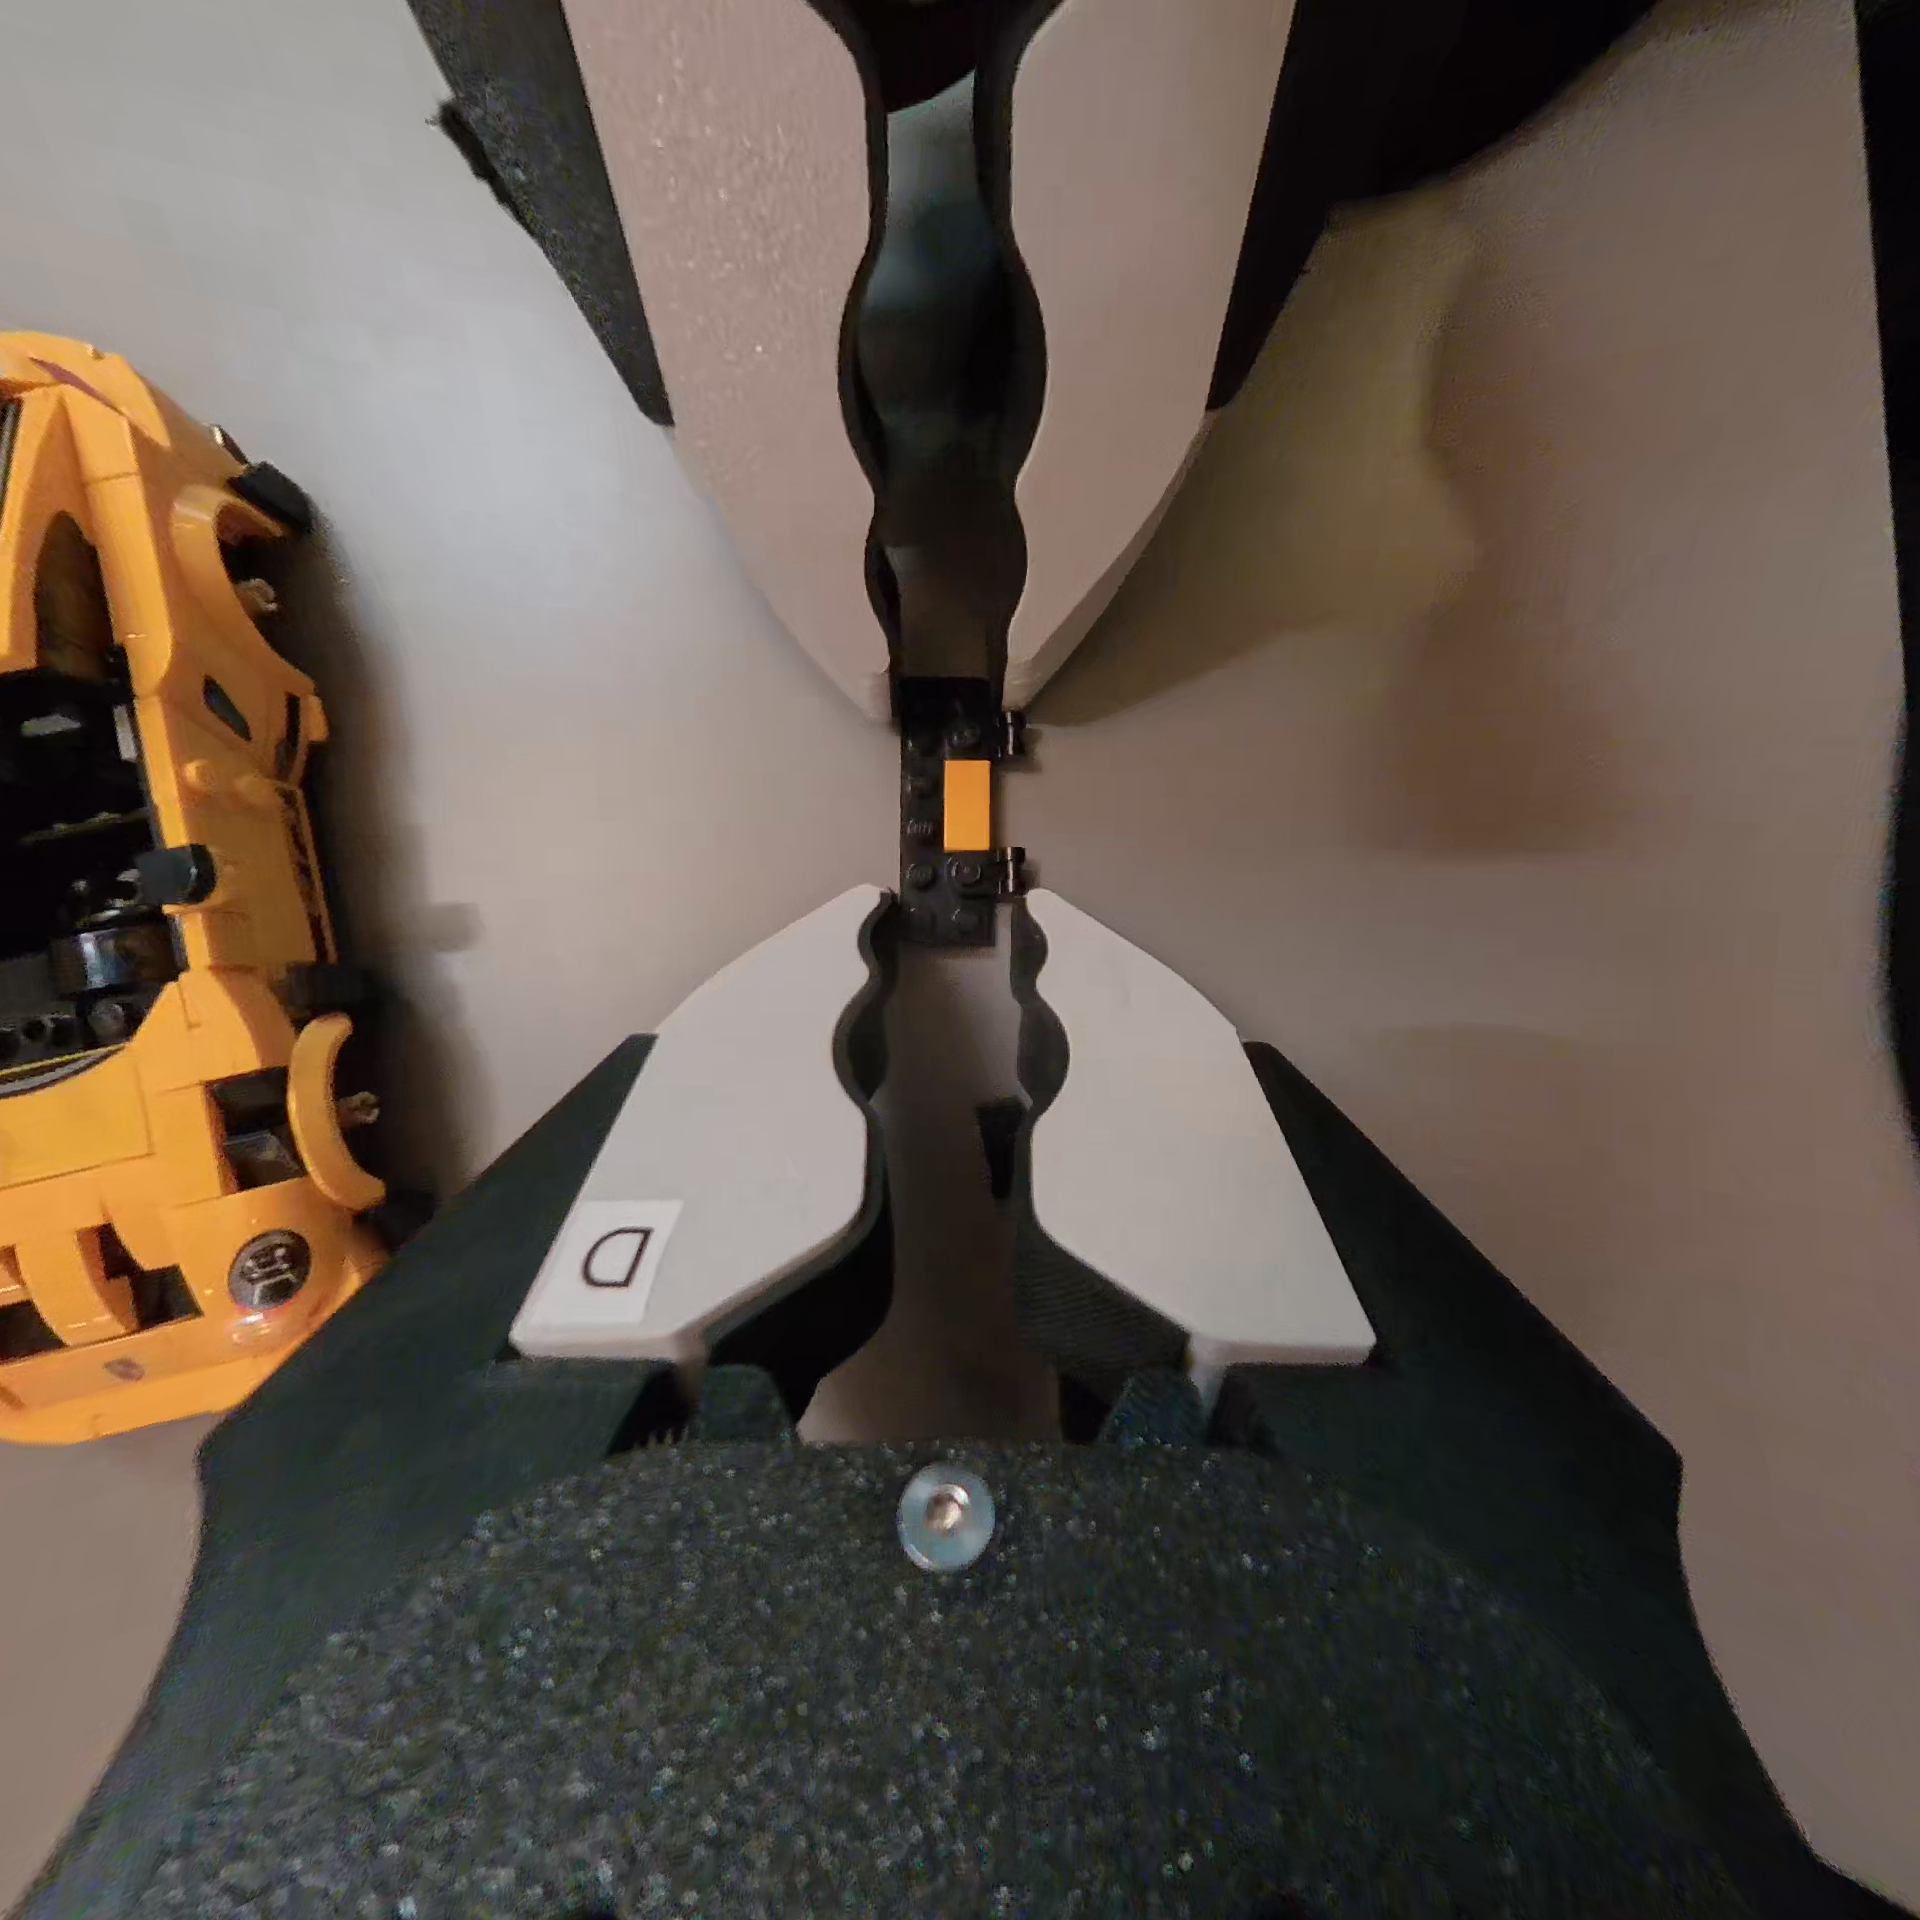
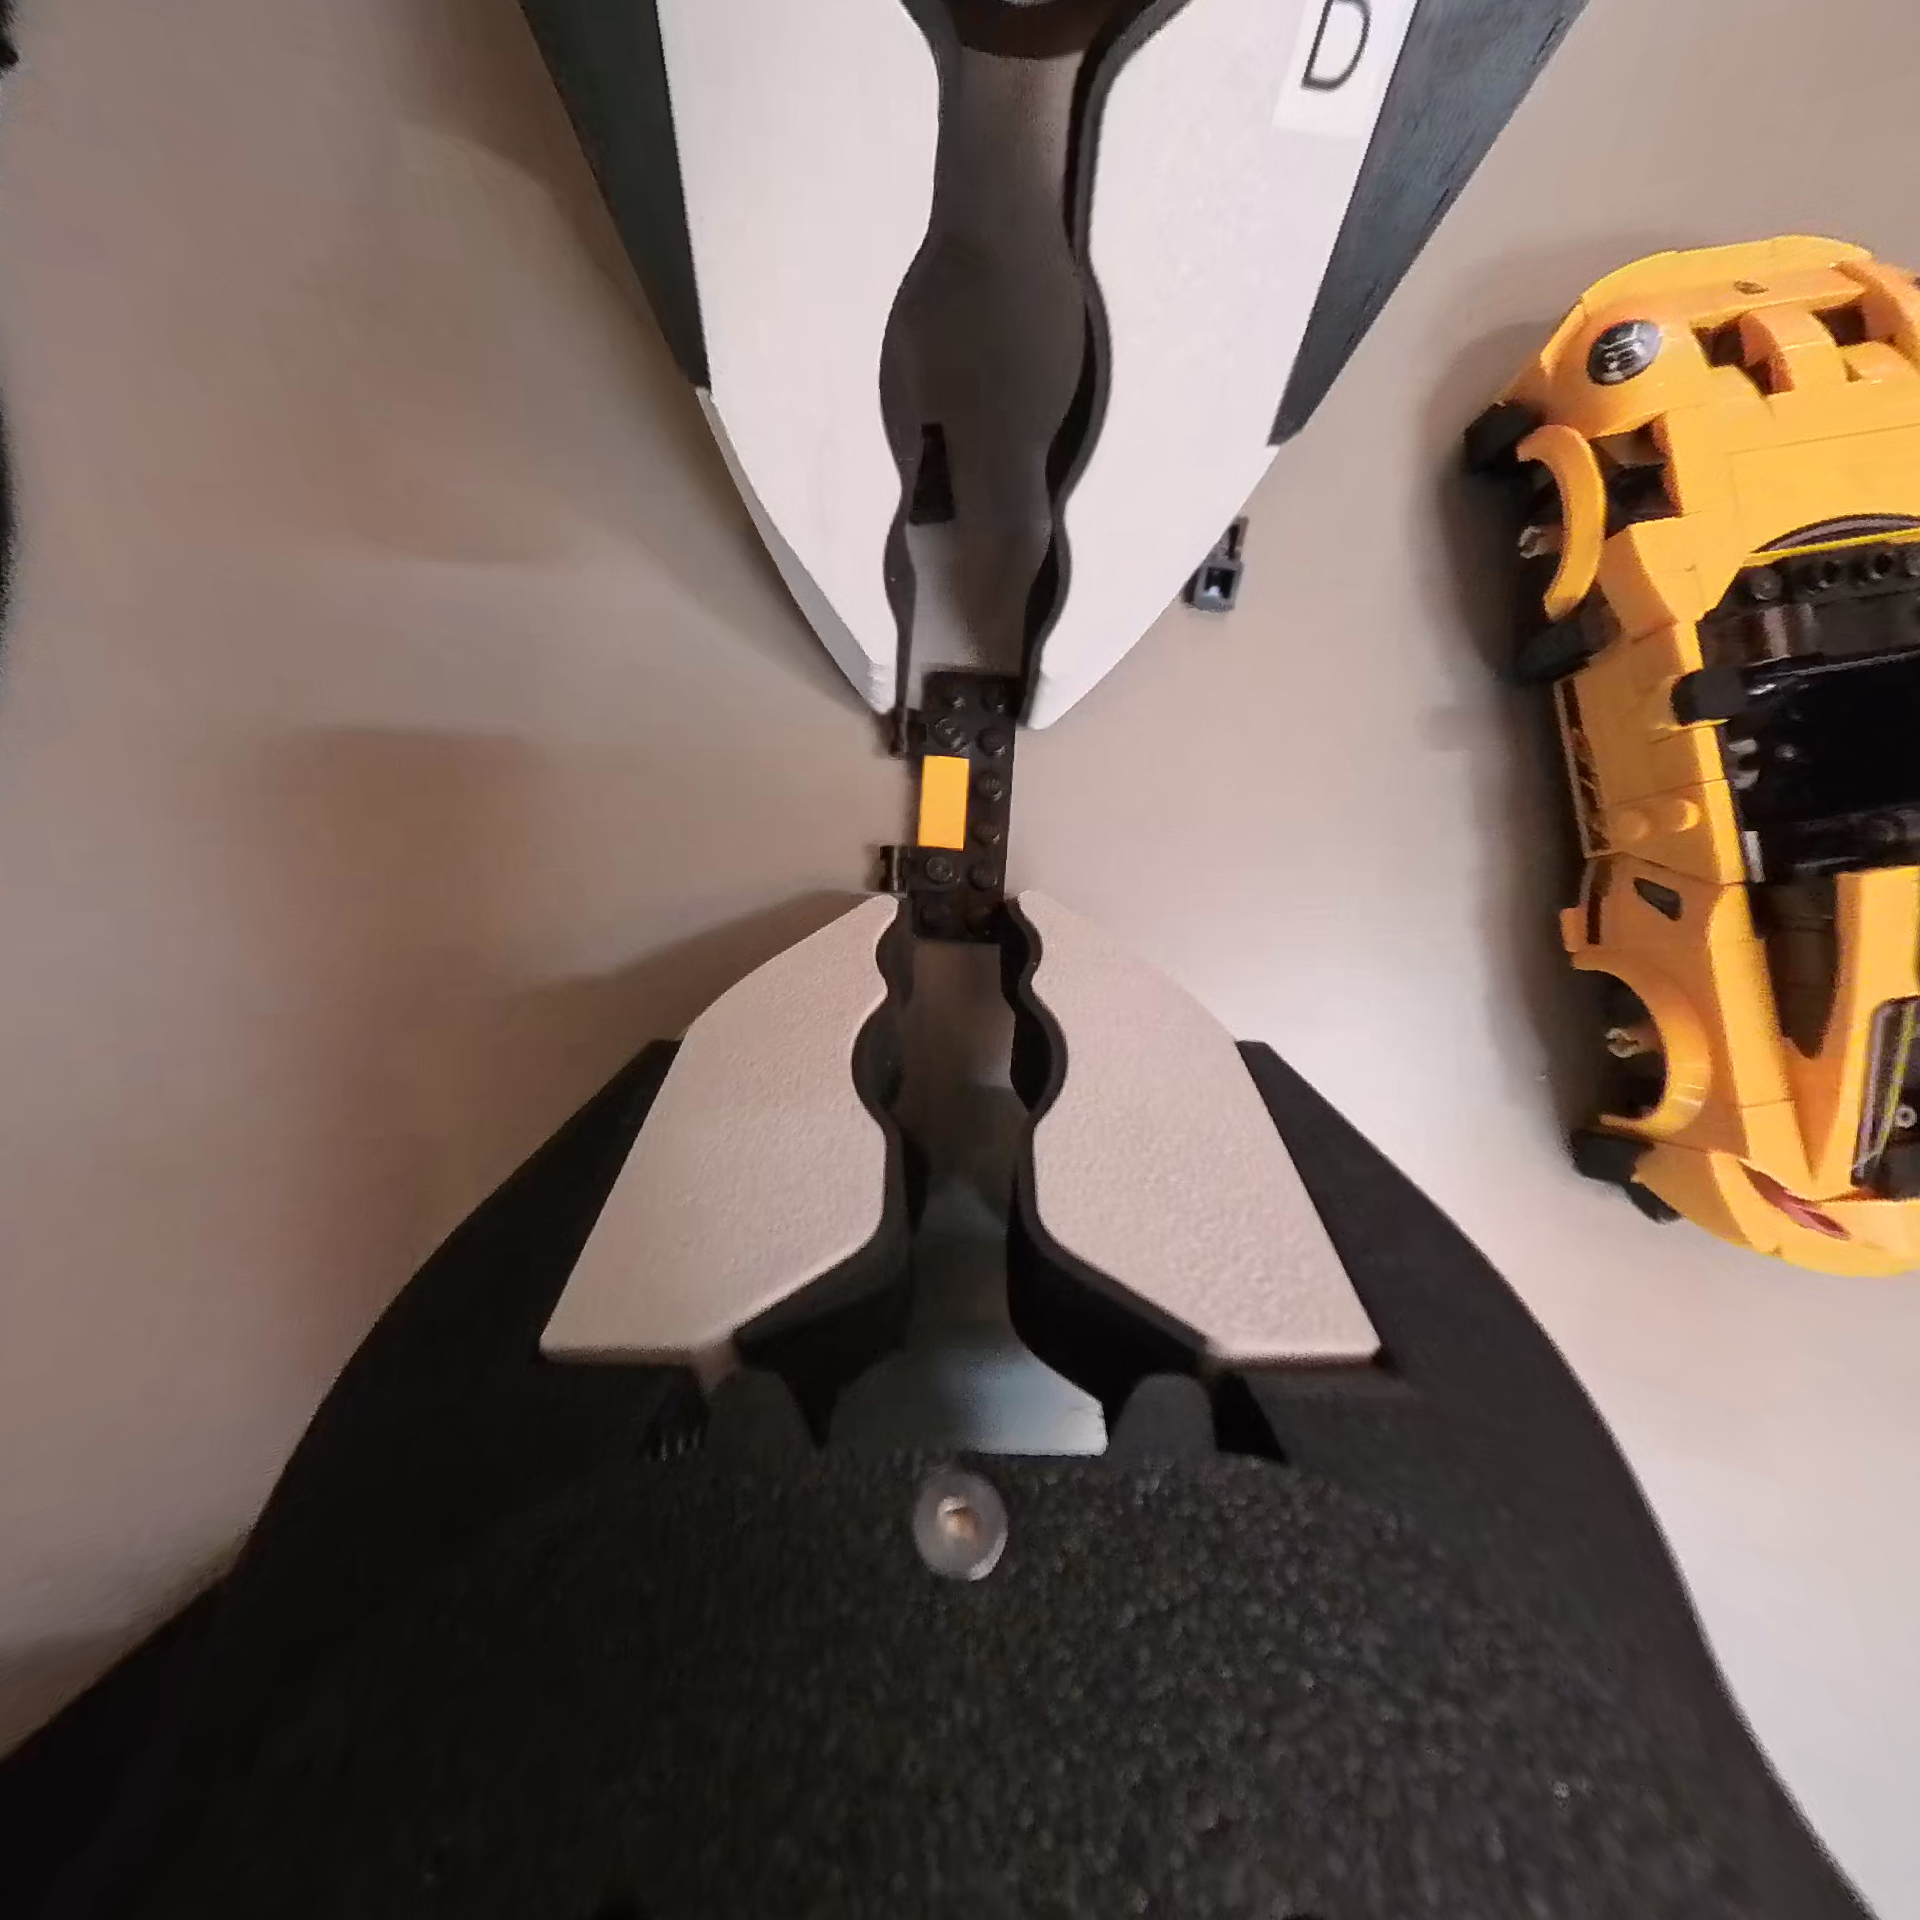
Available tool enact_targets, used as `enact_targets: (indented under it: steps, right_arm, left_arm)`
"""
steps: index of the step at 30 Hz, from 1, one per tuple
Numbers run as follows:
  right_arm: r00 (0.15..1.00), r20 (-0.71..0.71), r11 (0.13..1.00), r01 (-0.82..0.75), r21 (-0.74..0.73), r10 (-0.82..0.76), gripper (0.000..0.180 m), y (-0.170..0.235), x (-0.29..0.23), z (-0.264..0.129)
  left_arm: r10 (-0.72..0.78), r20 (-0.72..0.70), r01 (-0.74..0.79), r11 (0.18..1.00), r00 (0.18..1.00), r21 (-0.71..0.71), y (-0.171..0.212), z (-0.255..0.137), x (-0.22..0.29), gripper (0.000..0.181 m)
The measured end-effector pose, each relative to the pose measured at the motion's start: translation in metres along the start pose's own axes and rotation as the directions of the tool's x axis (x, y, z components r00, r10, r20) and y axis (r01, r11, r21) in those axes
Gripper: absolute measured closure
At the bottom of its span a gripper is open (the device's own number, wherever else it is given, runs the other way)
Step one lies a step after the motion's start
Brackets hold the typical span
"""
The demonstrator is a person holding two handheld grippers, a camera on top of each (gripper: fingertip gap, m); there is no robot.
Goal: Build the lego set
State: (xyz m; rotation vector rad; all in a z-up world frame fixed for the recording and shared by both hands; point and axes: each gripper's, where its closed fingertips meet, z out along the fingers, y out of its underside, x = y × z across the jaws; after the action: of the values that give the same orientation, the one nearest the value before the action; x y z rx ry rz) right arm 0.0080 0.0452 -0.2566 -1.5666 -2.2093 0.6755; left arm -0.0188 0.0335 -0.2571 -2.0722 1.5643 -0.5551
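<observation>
Between opposed grippers: black plate (image 1: 951,821), both jaws clamping its ends; underside hidden.

Lettered sticker (image 1: 601,1259) (white) — left gripper (image 1: 951,912), one finger (image 1: 727,1143)

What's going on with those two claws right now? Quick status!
Left gripper and right gripper both shut on black plate, one at each end. Orange tile on top. Yellow car off to the side, nothing blocking.
</observation>
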Motion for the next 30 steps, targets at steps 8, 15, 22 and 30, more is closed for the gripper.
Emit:
enact_targets:
  steps: [8, 15, 22, 30]
  right_arm:
    - [0.998, -0.045, 0.998, 0.040, 0.048, -0.038, 0.164, -0.001, -0.001, -0.008]
    - [0.997, -0.069, 0.997, -0.024, 0.071, 0.029, 0.180, -0.002, -0.006, -0.004]
    - [0.996, -0.064, 0.995, -0.060, 0.078, 0.065, 0.179, -0.002, -0.006, -0.003]
    - [0.991, -0.085, 0.993, -0.098, 0.068, 0.104, 0.178, -0.003, -0.006, -0.002]
  left_arm:
    - [-0.045, 0.037, 0.044, 0.999, 0.998, 0.022, 0.000, 0.001, -0.004, 0.164]
    - [-0.091, 0.060, 0.089, 0.996, 0.994, 0.026, -0.001, 0.001, -0.004, 0.164]
    - [-0.140, 0.079, 0.137, 0.990, 0.987, 0.031, -0.001, 0.001, -0.004, 0.164]
    - [-0.171, 0.100, 0.169, 0.985, 0.980, 0.027, 0.000, 0.001, -0.003, 0.165]
